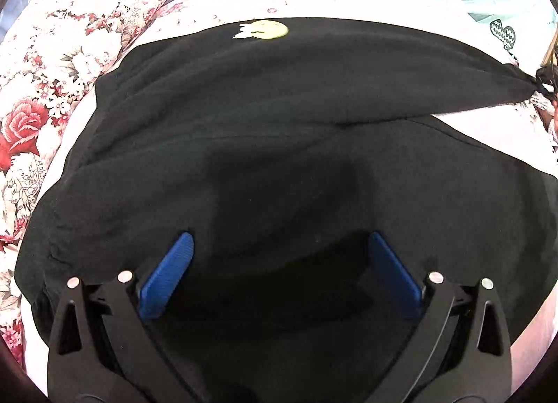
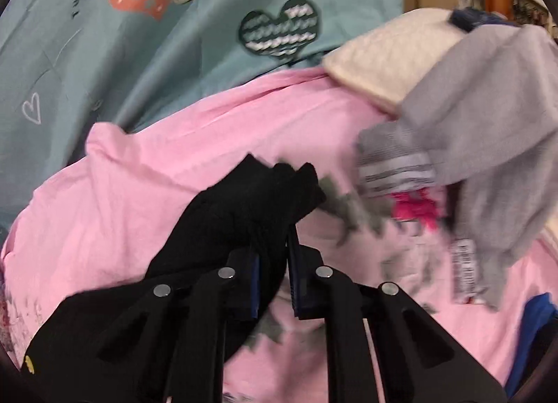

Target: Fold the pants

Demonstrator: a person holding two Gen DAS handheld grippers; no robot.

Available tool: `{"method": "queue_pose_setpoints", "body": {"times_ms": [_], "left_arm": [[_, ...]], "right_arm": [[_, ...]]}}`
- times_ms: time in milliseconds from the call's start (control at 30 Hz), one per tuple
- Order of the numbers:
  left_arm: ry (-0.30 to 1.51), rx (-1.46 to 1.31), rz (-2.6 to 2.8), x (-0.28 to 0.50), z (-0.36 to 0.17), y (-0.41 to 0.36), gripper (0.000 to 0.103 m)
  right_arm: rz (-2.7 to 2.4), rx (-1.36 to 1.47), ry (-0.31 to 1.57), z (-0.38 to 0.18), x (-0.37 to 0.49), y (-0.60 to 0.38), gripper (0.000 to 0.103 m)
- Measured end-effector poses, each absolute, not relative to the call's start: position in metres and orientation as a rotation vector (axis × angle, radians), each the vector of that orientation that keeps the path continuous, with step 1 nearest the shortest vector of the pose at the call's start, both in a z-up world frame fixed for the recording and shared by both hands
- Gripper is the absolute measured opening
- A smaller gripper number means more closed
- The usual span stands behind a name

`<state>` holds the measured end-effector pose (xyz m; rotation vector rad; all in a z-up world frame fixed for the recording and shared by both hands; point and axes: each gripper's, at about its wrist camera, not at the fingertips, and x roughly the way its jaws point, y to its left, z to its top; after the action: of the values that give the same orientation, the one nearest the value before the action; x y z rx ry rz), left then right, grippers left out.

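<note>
Black pants [image 1: 279, 124] with a yellow smiley patch [image 1: 266, 29] lie spread on the bed in the left wrist view. One leg stretches to the far right, where my right gripper [image 1: 545, 84] pinches its end. My left gripper [image 1: 279, 246] hovers open just above the near part of the pants, blue pads [image 1: 167, 274] wide apart, holding nothing. In the right wrist view my right gripper [image 2: 273, 253] is shut on a bunched end of the black pants [image 2: 258, 200], lifted over a pink garment.
A floral quilt [image 1: 52, 71] lies to the left of the pants. A teal sheet with heart prints [image 2: 139, 54] lies beyond. A pink garment [image 2: 174, 159], a grey top [image 2: 488, 141] and a cream cloth [image 2: 390, 54] are piled at the right.
</note>
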<state>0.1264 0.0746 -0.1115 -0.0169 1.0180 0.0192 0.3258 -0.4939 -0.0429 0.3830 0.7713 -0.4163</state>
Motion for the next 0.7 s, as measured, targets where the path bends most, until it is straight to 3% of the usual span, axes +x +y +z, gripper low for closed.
{"method": "queue_pose_setpoints", "body": {"times_ms": [67,100,167,433,600,700], "left_arm": [[1.019,-0.017,0.019,0.129,-0.112,0.075,0.101],[1.02,-0.016,0.019,0.13,-0.112,0.076,0.101],[1.025,-0.014,0.017,0.13,-0.112,0.076,0.101],[1.026,-0.023,-0.012,0.124,-0.102,0.083,0.101],[0.943,-0.007,0.019,0.113,-0.082,0.085,0.101],[0.874,0.012,0.028,0.11,-0.069,0.085,0.101]], "right_arm": [[-0.503,0.354,0.862,-0.058,0.318,-0.505,0.021],[-0.505,0.376,0.917,-0.069,0.319,-0.512,0.045],[-0.501,0.472,0.951,-0.083,0.303,-0.533,0.06],[-0.396,0.257,0.823,-0.031,0.317,-0.496,0.065],[-0.366,0.219,1.004,-0.064,0.376,-0.487,0.062],[-0.484,0.079,0.955,-0.063,0.383,-0.49,0.062]]}}
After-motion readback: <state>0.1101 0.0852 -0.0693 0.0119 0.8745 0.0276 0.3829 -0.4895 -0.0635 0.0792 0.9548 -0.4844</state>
